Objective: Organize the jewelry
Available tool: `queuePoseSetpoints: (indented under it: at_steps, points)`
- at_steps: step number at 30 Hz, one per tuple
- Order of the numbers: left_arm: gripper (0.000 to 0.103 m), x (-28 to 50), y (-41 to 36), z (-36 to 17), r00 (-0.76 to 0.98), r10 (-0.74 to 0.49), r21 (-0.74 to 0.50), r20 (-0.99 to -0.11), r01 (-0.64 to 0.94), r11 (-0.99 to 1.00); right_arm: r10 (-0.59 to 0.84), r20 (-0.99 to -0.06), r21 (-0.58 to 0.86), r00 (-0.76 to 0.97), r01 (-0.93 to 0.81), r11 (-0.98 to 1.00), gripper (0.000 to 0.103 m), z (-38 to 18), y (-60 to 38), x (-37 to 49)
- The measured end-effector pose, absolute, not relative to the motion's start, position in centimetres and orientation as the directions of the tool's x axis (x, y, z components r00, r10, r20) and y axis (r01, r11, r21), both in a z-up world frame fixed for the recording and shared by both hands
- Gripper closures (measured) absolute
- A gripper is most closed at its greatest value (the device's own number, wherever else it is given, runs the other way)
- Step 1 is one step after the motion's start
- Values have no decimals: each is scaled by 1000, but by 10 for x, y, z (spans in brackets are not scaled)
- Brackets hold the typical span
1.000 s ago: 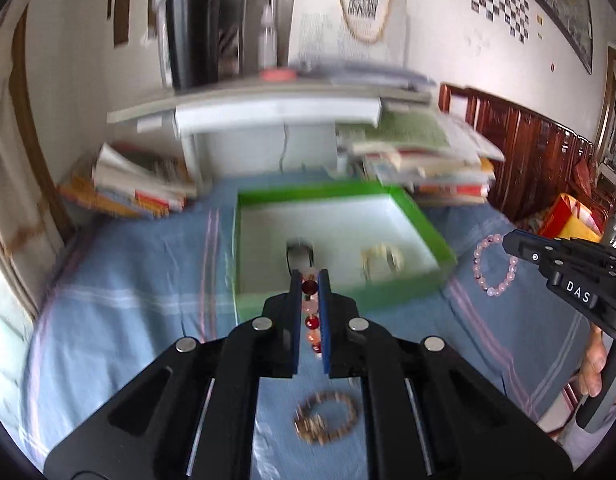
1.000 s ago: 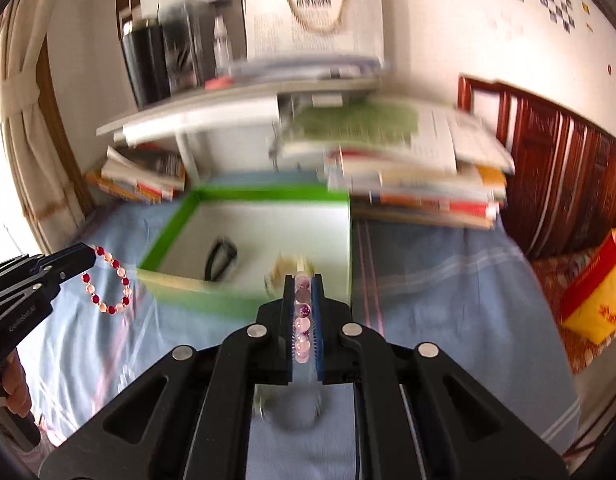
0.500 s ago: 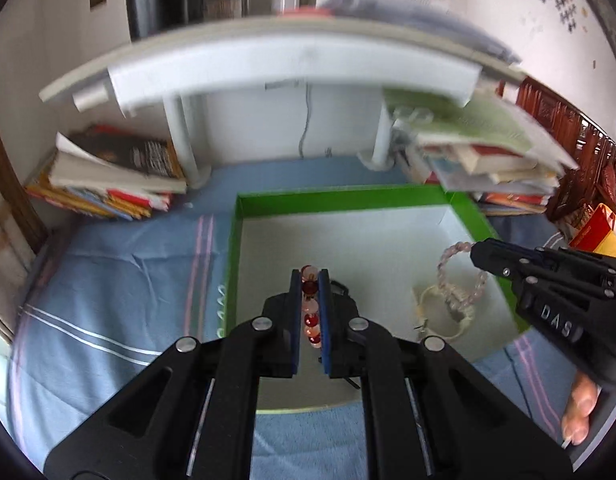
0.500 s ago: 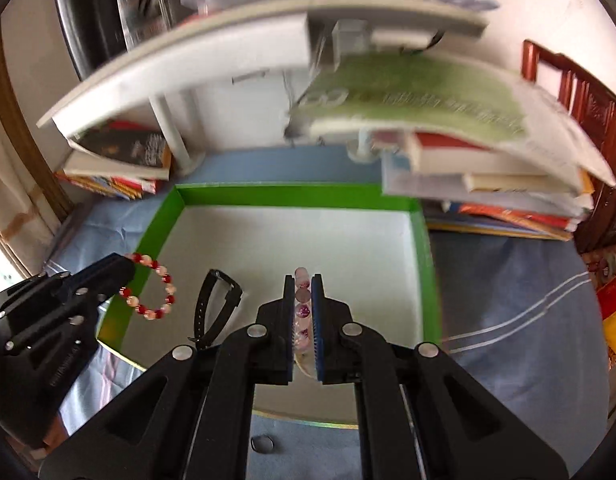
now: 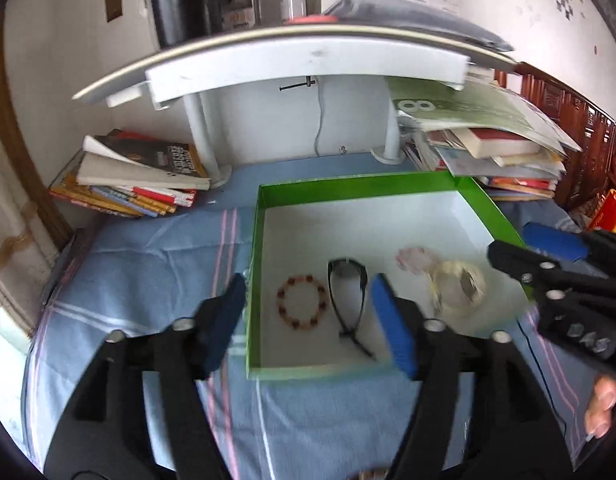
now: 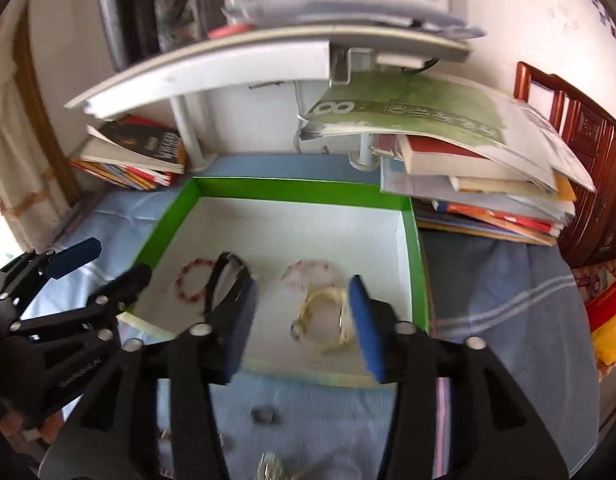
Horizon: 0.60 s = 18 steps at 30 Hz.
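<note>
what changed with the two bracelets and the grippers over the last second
Both grippers moved over the green box and their jaws have just been opening. The left gripper let go of the red bracelet, the right gripper the pink bracelet; both now lie in the box. The black band and cream bracelet stayed in the box.

Blue striped cloth (image 5: 147, 280) covering the surface; book stack (image 5: 131, 184) at left, taller paper stack (image 6: 488, 184) at right, white shelf (image 5: 308, 60) above.
</note>
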State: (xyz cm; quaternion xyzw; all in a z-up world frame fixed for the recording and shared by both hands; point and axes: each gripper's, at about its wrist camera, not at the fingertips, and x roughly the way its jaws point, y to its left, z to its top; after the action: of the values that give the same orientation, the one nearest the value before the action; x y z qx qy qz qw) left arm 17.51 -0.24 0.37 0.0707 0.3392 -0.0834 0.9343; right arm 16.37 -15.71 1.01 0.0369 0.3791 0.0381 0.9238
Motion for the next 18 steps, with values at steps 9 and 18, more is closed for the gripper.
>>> queuePoseSetpoints:
  at_steps: [9,18]
  points:
    - [22,79,23,-49,695,-97,53,-712,191,980,92,-770,55,632,-77,996,63,-39,-154,89]
    - [22,49,41,-91,623,-81,0,-778,130,992,153,-831,78,535,-161,984,65,-80,-121,80]
